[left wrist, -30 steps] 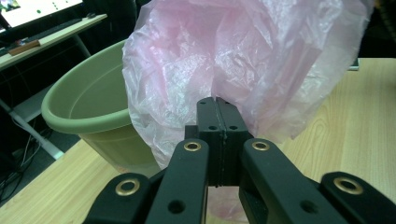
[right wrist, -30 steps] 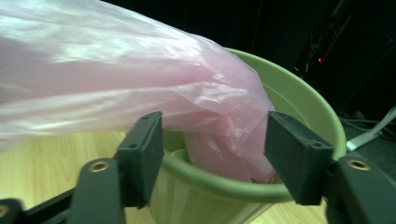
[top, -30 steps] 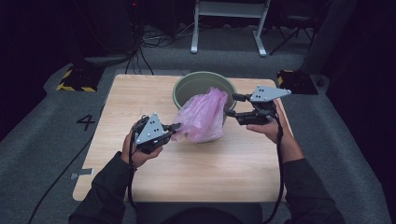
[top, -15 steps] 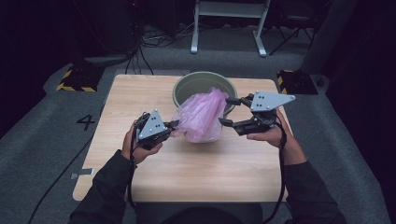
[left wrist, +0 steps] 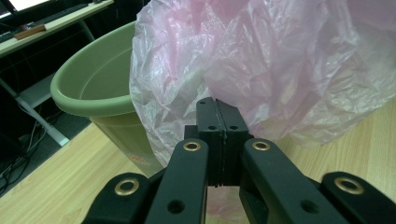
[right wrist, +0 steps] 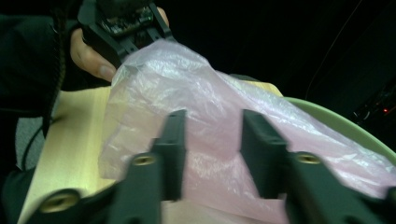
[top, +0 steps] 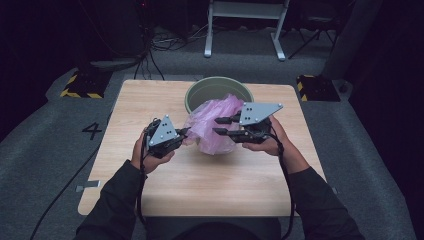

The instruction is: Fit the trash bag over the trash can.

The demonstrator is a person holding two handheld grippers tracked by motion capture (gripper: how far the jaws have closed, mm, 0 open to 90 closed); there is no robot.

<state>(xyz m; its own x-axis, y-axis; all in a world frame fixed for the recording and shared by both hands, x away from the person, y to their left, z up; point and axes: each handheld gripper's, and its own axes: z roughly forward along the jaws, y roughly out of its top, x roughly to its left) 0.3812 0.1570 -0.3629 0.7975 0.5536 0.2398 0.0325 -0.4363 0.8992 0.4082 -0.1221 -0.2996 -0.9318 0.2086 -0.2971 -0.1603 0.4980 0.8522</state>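
A crumpled pink plastic bag [top: 212, 127] lies on the wooden table [top: 150, 100], leaning against the front of a green bucket [top: 215, 89]. My left gripper [top: 185, 133] is at the bag's left side. In the left gripper view its jaws are shut on a fold of the bag [left wrist: 261, 60], pinched at the tips [left wrist: 217, 108], with the bucket [left wrist: 93, 88] just behind. My right gripper [top: 216, 125] is at the bag's right side, open. In the right gripper view its jaws [right wrist: 214, 116] straddle the bag [right wrist: 196, 93] with a wide gap, and the film lies just beyond them.
The bucket stands at the table's far middle edge; its rim [right wrist: 336, 121] passes behind the bag. The left gripper [right wrist: 126, 23] and the hand holding it are across the bag. A white stand [top: 245, 25] and cables lie on the floor beyond the table.
My right gripper has moved left and a little toward the person, closing in on the bag with its jaws open. The left gripper has stayed shut on the bag, barely moving.
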